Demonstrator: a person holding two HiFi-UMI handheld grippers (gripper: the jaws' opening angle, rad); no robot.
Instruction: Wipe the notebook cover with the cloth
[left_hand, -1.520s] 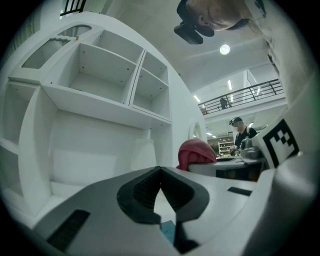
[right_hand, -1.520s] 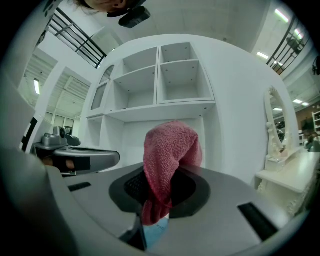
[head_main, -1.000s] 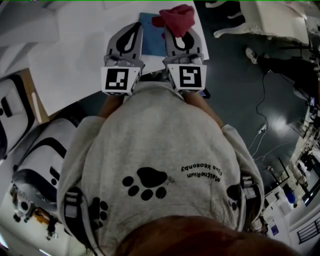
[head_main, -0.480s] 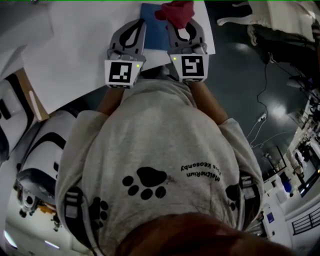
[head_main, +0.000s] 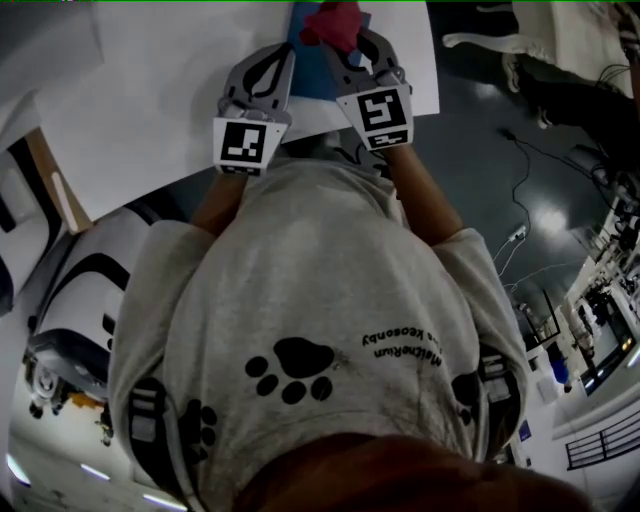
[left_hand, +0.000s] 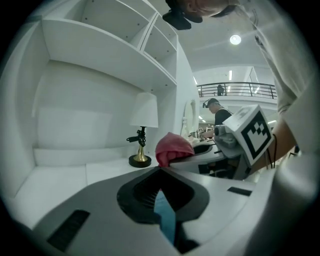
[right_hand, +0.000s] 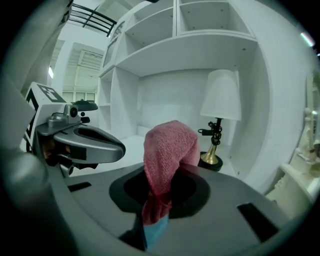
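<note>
A blue notebook (head_main: 309, 68) lies on the white table (head_main: 160, 90), at the top of the head view. My right gripper (head_main: 347, 38) is shut on a red cloth (head_main: 332, 22), which bunches over its tips above the notebook. In the right gripper view the cloth (right_hand: 167, 150) stands up out of the jaws, with a strip of notebook (right_hand: 156, 233) below. My left gripper (head_main: 282, 50) is shut with nothing between its tips, over the notebook's left edge. The left gripper view shows blue cover (left_hand: 165, 217) through the jaw opening and the cloth (left_hand: 173, 149) just to the right.
A small lamp (left_hand: 142, 127) with a brass base stands at the back of the table under white shelves (right_hand: 200, 35). The table's near edge runs by the person's grey sweatshirt (head_main: 310, 300). Dark floor with a cable (head_main: 520, 220) lies to the right.
My right gripper has swung left and away from me with the cloth over the notebook. The left gripper has barely moved.
</note>
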